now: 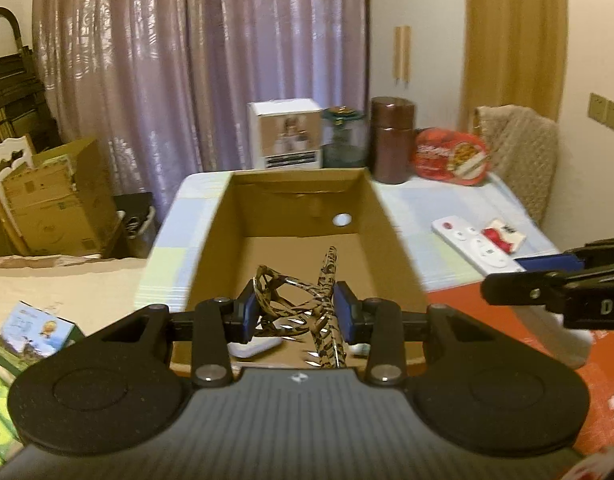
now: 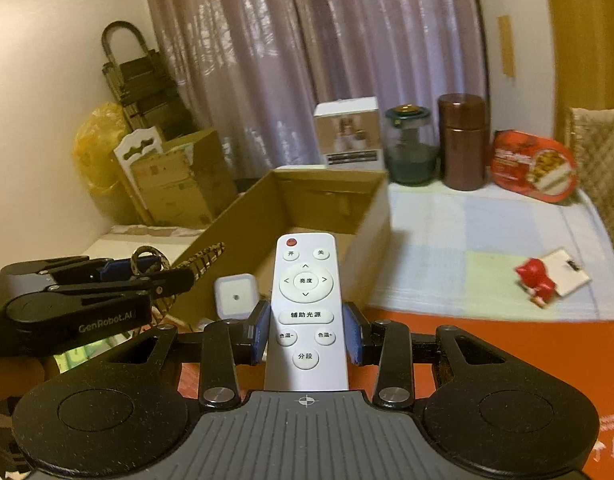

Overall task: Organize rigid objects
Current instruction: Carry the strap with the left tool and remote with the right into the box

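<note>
My left gripper (image 1: pixel 295 312) is shut on a leopard-print hair claw clip (image 1: pixel 307 300) and holds it over the near end of the open cardboard box (image 1: pixel 391 216). A small white square device (image 1: pixel 255 347) lies in the box below the clip; it also shows in the right wrist view (image 2: pixel 235 294). My right gripper (image 2: pixel 307 334) is shut on a white remote control (image 2: pixel 307 300), held right of the box (image 2: pixel 371 224). The remote (image 1: pixel 475 246) and right gripper (image 1: pixel 547 276) show at the right of the left wrist view. The left gripper (image 2: pixel 119 276) with the clip (image 2: pixel 199 258) shows at the left.
A small red-and-white pack (image 2: pixel 547 276) lies on the checked cloth (image 2: pixel 467 264). At the table's back stand a white carton (image 1: pixel 285 134), a glass jar (image 1: pixel 343 136), a brown canister (image 1: pixel 393 140) and a red food tub (image 1: pixel 451 156). An orange surface (image 2: pixel 507 344) is nearest. Cardboard boxes (image 1: pixel 55 200) sit left.
</note>
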A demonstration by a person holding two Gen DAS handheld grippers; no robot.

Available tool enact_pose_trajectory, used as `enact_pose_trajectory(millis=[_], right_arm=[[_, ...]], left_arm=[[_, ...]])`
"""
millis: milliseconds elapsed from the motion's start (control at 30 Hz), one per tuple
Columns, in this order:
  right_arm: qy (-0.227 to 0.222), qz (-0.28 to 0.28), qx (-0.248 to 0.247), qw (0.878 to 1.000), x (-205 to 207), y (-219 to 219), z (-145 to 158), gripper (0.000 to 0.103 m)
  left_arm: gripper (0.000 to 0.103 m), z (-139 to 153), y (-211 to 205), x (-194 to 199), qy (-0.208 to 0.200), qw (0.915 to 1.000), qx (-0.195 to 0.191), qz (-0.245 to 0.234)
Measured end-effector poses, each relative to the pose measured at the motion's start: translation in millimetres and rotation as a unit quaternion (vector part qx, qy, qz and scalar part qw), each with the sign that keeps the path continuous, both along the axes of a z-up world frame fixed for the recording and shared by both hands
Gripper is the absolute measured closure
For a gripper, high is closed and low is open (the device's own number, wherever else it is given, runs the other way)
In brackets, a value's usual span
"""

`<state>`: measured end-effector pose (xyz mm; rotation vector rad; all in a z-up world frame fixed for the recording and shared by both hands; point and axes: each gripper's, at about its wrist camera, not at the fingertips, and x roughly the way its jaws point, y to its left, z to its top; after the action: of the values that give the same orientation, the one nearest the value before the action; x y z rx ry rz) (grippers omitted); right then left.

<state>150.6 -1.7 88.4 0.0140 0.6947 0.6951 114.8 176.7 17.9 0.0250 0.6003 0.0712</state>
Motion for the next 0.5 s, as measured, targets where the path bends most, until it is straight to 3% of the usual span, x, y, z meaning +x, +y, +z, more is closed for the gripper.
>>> enact_pose_trajectory(millis=[500], right_arm=[[0.041,0.013,-0.009,0.999,47,51,-34,0.068]], left_arm=[[0.070,-35,30,36,0.027,0.9996,-0.007,-0.003]])
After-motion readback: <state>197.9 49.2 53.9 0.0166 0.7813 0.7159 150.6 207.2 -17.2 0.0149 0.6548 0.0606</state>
